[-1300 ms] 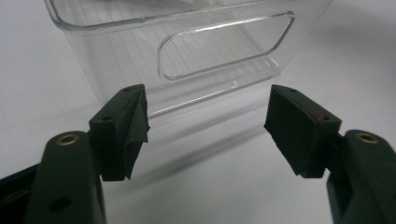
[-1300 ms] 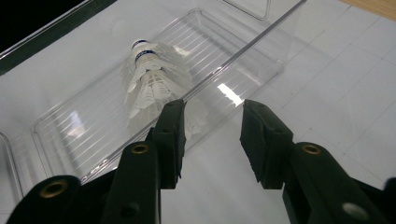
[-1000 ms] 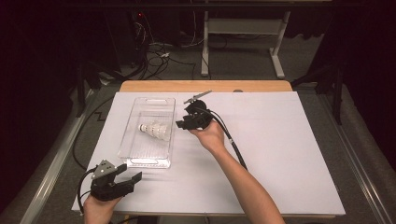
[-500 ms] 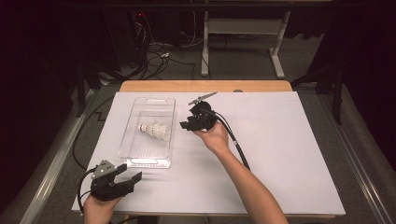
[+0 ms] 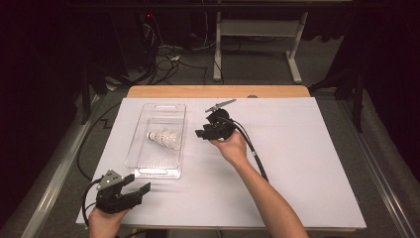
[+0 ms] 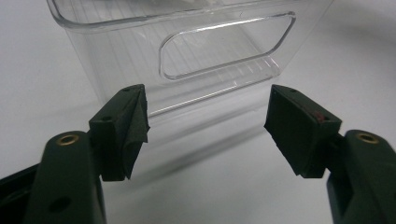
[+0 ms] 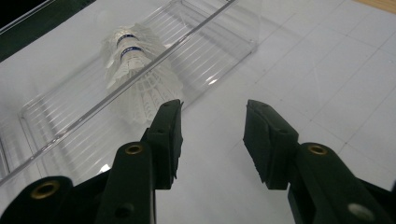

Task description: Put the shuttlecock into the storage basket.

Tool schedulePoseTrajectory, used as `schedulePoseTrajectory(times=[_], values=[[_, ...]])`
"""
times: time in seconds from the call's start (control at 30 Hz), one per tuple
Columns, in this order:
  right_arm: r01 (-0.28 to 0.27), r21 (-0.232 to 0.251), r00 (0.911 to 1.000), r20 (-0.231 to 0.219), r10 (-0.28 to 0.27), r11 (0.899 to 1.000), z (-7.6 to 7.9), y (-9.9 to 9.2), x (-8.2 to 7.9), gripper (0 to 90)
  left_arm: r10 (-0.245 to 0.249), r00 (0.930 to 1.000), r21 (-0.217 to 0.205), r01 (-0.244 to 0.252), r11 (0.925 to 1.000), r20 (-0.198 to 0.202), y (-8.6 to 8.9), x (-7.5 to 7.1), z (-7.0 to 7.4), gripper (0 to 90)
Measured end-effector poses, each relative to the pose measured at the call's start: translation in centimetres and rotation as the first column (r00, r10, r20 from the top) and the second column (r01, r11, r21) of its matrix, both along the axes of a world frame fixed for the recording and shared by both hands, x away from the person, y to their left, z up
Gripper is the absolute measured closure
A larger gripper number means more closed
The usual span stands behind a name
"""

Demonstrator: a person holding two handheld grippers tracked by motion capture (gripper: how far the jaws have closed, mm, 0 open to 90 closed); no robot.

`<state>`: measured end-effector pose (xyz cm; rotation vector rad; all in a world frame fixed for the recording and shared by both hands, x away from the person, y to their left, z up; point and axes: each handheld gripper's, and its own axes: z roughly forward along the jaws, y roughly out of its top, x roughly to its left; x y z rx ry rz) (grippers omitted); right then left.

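Note:
A white feather shuttlecock (image 5: 166, 139) (image 7: 135, 70) lies on its side inside a clear plastic bin (image 5: 161, 106) (image 7: 205, 23) at the left of the white sheet. My right gripper (image 5: 200, 134) (image 7: 212, 140) hovers just right of the bin, pointing left at it, open with nothing between its jaws. My left gripper (image 5: 141, 191) (image 6: 208, 130) rests near the front left corner, open and empty, looking at the handle cut-out in the bin (image 6: 224, 46) near end.
A white sheet (image 5: 307, 163) covers most of the wooden table (image 5: 218, 91). The right gripper's black cable (image 5: 252, 151) trails back along the forearm. Dark floor, cables and a desk frame (image 5: 294, 59) lie beyond the far edge.
My right gripper has drifted slightly to the right, away from the bin. The left gripper and the shuttlecock have kept still.

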<state>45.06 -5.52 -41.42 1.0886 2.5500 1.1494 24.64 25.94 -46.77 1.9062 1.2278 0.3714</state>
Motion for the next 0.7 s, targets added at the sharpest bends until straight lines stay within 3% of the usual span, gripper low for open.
schedulePoseTrajectory(times=[0.2,0.7], values=[[0.011,0.013,0.9998,0.016,-0.011,1.000,0.0,-0.5,-0.1,57.4,0.003,1.0000,-0.003,-0.003,1.0000,0.002,0.0,0.0,0.0,30.9],[0.032,0.015,0.9995,-0.001,-0.032,0.999,-0.5,-1.8,-0.4,57.4,0.004,1.0000,-0.002,-0.004,1.0000,0.001,0.0,0.0,0.0,30.9]])
